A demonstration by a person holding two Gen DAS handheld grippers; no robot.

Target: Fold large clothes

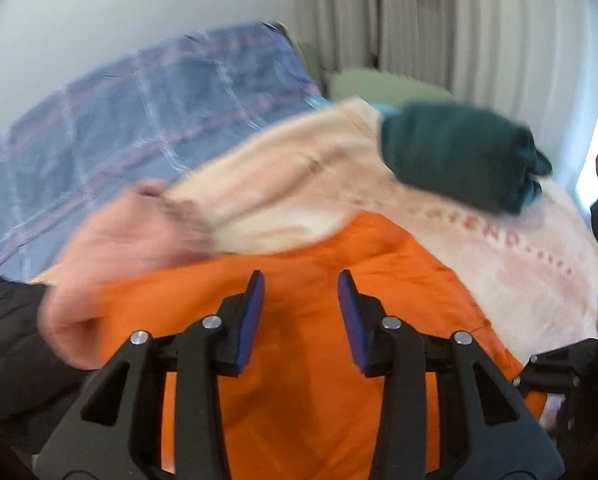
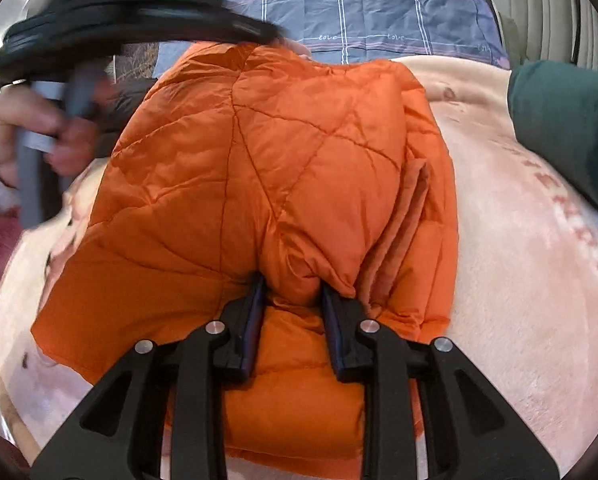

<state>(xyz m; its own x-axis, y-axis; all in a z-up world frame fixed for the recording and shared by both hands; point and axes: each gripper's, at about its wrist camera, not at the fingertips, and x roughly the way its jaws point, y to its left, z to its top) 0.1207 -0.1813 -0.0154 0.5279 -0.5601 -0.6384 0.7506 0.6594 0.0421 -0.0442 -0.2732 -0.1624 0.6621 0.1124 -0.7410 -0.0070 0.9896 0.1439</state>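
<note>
My right tool (image 2: 293, 300) is clenched on a puffed fold of the orange jacket (image 2: 259, 168), which lies on the pink blanket (image 2: 519, 280) with its length running away from me; my left tool (image 1: 301, 312) hovers released above the jacket, nothing between its pads.

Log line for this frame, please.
task: fold orange jacket | left tongs: open, above jacket | right tongs: shut on jacket fold | surface: pink blanket

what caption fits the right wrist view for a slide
Right gripper pinching a fold of the orange quilted jacket on a pink blanket.
</note>
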